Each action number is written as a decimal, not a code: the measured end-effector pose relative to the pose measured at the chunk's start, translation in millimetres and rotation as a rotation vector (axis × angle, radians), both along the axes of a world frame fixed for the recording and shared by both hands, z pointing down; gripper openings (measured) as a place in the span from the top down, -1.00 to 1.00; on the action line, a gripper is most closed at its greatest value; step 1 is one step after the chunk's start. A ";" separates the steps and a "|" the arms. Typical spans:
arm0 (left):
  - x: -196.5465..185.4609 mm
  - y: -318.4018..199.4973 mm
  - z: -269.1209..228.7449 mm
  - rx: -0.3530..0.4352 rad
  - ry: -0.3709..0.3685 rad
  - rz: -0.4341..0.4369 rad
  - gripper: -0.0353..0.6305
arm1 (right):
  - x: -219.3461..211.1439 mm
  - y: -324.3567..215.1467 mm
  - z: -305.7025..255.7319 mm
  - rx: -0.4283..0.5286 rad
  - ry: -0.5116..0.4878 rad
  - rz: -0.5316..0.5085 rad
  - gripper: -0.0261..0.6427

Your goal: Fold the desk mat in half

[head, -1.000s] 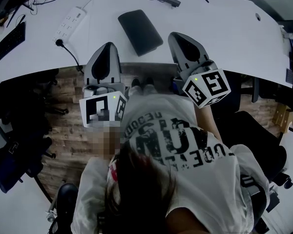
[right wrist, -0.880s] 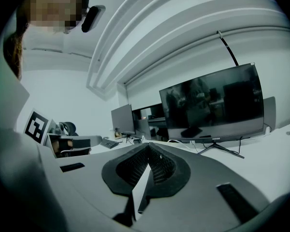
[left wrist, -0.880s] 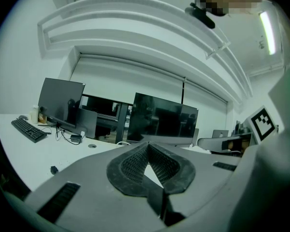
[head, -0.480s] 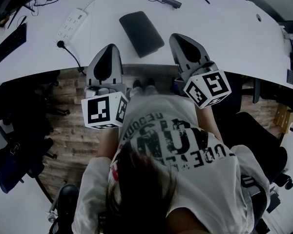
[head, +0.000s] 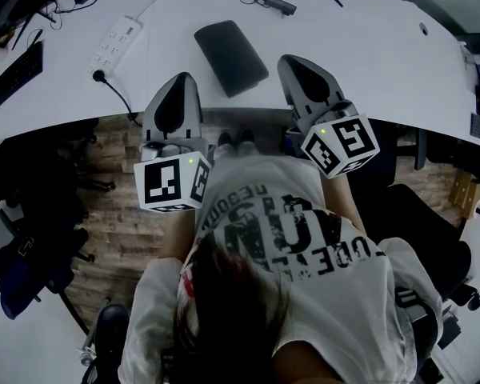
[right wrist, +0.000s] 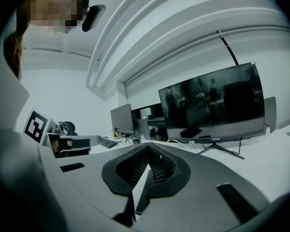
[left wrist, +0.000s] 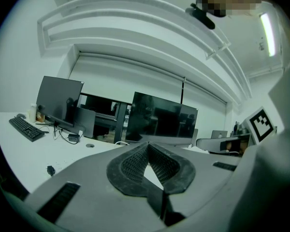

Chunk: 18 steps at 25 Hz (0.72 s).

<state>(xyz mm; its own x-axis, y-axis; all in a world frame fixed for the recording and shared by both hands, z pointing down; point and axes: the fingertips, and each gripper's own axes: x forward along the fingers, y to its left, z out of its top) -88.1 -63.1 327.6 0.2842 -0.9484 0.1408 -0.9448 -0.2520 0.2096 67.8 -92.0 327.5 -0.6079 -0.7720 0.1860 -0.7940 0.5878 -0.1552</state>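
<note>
Neither gripper has shifted over the last second, and the desk mat lies where it did. The left gripper is clenched, its ribbed pads meeting at the tips with nothing caught between them, as the left gripper view shows. The right gripper is likewise pressed shut and empty. Both point nearly level across the front edge of the white desk, their tips over the desktop and their marker cubes back over the person's white printed T-shirt. The desk mat, a dark rounded rectangle, lies flat and slightly skewed on the desk ahead of the tips and between them, touched by neither; its near short edge sits close to the desk's curved front edge. Left of the mat a white power strip lies with its black cable running down toward the desk edge near the left gripper, and farther left sits a black keyboard. Right of the mat a wide stretch of white desktop spreads out. Dark monitors stand along the far side of the desk. Behind the person, a black office chair stands on the wood floor.
</note>
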 end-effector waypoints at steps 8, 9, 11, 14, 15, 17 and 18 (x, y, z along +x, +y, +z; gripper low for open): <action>0.0 -2.5 1.3 0.000 -0.002 0.004 0.89 | 2.2 -2.3 2.1 -0.003 0.001 0.007 0.94; 0.0 -2.8 1.1 0.000 -0.003 0.004 0.89 | 2.4 -2.7 2.0 -0.002 0.002 0.007 0.94; 0.2 -3.5 0.7 0.002 -0.003 0.005 0.89 | 3.0 -3.6 1.7 -0.001 0.002 0.008 0.94; 0.1 -4.7 -0.3 0.003 -0.001 0.005 0.89 | 3.2 -5.5 0.5 0.000 0.004 0.009 0.94; 0.1 -5.2 -0.6 0.004 -0.001 0.005 0.89 | 3.4 -6.1 0.1 0.001 0.004 0.009 0.94; 0.6 -5.9 -0.8 0.004 -0.001 0.006 0.89 | 4.2 -7.3 -0.4 0.002 0.004 0.010 0.94; 1.0 -6.2 -0.6 0.005 -0.001 0.005 0.89 | 4.7 -7.7 -0.5 0.002 0.004 0.011 0.94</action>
